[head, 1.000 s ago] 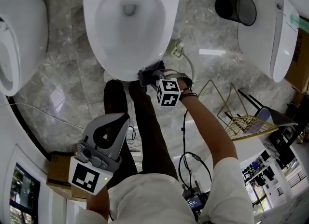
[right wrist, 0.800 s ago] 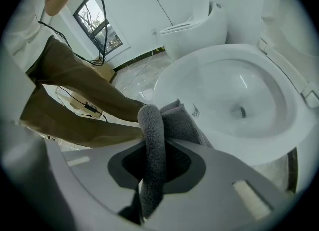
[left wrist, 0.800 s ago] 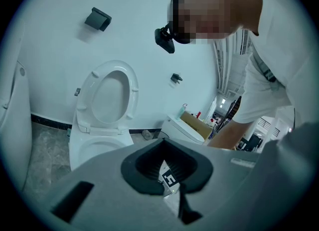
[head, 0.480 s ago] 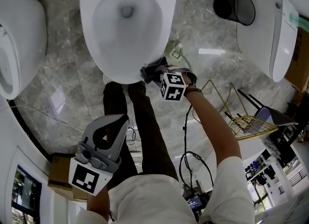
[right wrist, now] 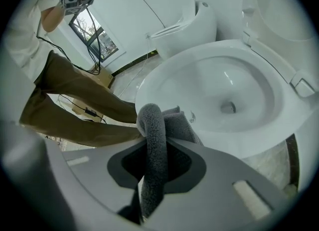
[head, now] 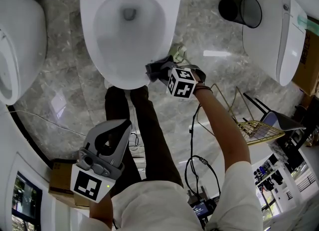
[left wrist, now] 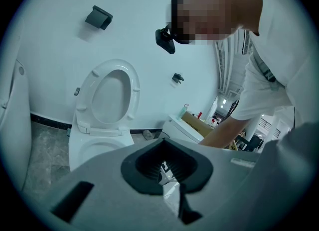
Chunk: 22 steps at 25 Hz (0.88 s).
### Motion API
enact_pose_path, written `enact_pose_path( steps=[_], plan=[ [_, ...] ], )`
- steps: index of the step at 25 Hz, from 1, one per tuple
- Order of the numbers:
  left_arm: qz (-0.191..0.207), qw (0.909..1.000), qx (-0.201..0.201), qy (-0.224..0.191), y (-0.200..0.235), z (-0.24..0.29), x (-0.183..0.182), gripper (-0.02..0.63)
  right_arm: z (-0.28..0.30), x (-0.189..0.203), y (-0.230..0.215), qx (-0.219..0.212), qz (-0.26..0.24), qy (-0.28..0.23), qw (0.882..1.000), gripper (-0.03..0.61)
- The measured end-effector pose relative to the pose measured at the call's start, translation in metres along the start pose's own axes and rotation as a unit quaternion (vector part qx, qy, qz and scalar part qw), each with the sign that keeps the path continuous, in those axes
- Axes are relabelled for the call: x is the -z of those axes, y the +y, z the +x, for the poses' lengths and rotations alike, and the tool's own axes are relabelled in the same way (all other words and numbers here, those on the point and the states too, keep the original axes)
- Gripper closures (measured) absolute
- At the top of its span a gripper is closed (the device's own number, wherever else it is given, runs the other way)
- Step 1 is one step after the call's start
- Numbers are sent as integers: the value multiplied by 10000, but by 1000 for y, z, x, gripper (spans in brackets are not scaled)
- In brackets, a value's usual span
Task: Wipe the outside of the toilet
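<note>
The white toilet stands open at the top of the head view, its seat and lid raised. My right gripper is shut on a grey cloth and presses it against the outside of the bowl's front right rim. In the right gripper view the folded cloth sticks up between the jaws, right beside the bowl. My left gripper hangs low at the left, away from the toilet, shut with nothing in it. The left gripper view shows the toilet from afar.
Other white toilets stand at the left and right. A black bin sits at the back right, and a gold wire rack at the right. The person's legs stand before the bowl. Cables and a cardboard box lie on the marble floor.
My right gripper has slid the cloth up and to the right along the bowl's front rim. The left gripper has hardly moved.
</note>
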State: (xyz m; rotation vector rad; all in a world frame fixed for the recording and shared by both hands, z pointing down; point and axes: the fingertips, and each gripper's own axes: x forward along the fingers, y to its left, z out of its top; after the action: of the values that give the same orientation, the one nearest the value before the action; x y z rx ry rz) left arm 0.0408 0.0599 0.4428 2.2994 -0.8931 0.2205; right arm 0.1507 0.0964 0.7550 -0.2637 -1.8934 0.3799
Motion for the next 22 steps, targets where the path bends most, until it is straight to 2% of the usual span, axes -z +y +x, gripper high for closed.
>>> enact_pose_path(
  steps=[22],
  plan=[
    [-32, 10000, 28, 86, 4, 17, -3, 615, -28, 2, -55, 404, 149, -147, 9990, 508]
  ],
)
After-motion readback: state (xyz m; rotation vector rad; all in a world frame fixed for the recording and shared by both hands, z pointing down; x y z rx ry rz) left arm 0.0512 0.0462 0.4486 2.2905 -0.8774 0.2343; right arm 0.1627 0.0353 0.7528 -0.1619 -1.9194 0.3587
